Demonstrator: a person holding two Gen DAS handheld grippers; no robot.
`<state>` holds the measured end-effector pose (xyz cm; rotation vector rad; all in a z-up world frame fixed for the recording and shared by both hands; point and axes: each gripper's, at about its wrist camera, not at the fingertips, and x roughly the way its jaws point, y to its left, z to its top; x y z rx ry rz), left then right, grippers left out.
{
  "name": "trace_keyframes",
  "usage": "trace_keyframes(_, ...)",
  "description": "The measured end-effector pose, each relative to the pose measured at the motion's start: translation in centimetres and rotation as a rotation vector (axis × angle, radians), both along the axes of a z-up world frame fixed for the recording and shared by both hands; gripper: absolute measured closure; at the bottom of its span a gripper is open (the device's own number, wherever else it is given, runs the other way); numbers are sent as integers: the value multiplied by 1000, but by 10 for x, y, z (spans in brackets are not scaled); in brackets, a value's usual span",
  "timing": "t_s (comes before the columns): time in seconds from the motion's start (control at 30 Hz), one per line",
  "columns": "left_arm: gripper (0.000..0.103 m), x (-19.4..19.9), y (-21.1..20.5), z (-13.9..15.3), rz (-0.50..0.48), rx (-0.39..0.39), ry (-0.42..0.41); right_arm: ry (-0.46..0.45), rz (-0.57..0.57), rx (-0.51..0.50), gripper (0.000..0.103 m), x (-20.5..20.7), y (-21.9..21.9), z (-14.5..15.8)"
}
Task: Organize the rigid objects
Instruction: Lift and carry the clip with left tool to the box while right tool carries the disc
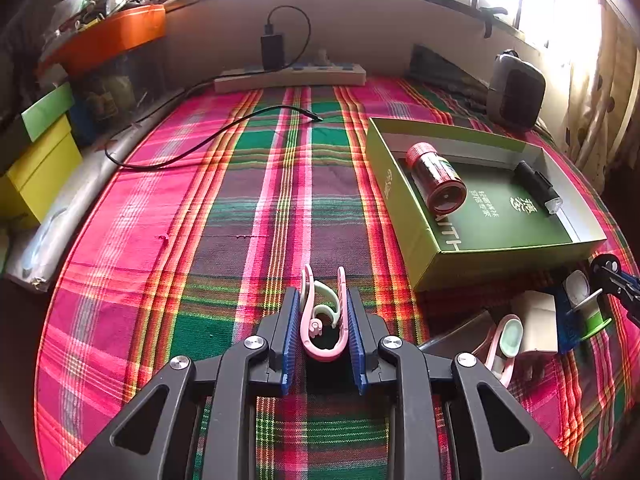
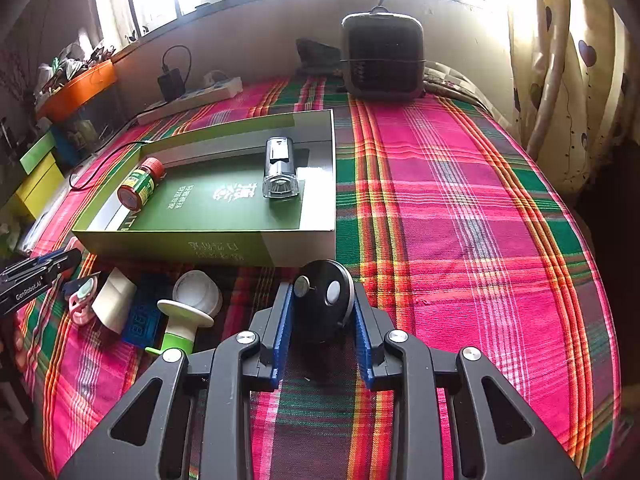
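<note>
Pink plastic clip (image 1: 323, 316) sits clamped between the blue pads of our left gripper (image 1: 323, 320), low over the plaid cloth (image 1: 240, 200), w/ the green box (image 1: 424, 236) off to our right. Our right gripper (image 2: 323, 308) is closed on a black round gadget (image 2: 323, 300), just short of the box's near wall (image 2: 224, 248). Already inside the box: a red-capped bottle (image 2: 138, 186) lying on its side, and a black flashlight-like item (image 2: 280, 168) near the right wall. Still outside, near the front wall: a second pink clip (image 2: 80, 300), a white-and-green spool (image 2: 188, 320), a blue block (image 2: 140, 324), a white carton (image 2: 116, 304).

Risks as we judge them:
- The clip is thin and springy; the pads grip its two curved arms, so it may twist or pop out on the lift.
- The round gadget is held on its rim, prob. slippery; a tilt over the wall could drop it.
- The bottle can roll if anything lands beside it.
- Both grippers head for the same box, so they could collide, esp. at the near wall.
</note>
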<state>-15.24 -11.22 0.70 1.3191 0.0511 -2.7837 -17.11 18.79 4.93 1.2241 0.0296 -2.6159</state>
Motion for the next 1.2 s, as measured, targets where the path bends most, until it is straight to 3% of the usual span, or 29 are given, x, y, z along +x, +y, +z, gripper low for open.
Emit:
trace_keyframes(0.67,81,3,-2,2,8,15,-6,3,9,-2,75,1,-1,1)
trace_keyframes(1.2,81,18,4,30,-5,23,49,33,20,-31,75,7,3,17)
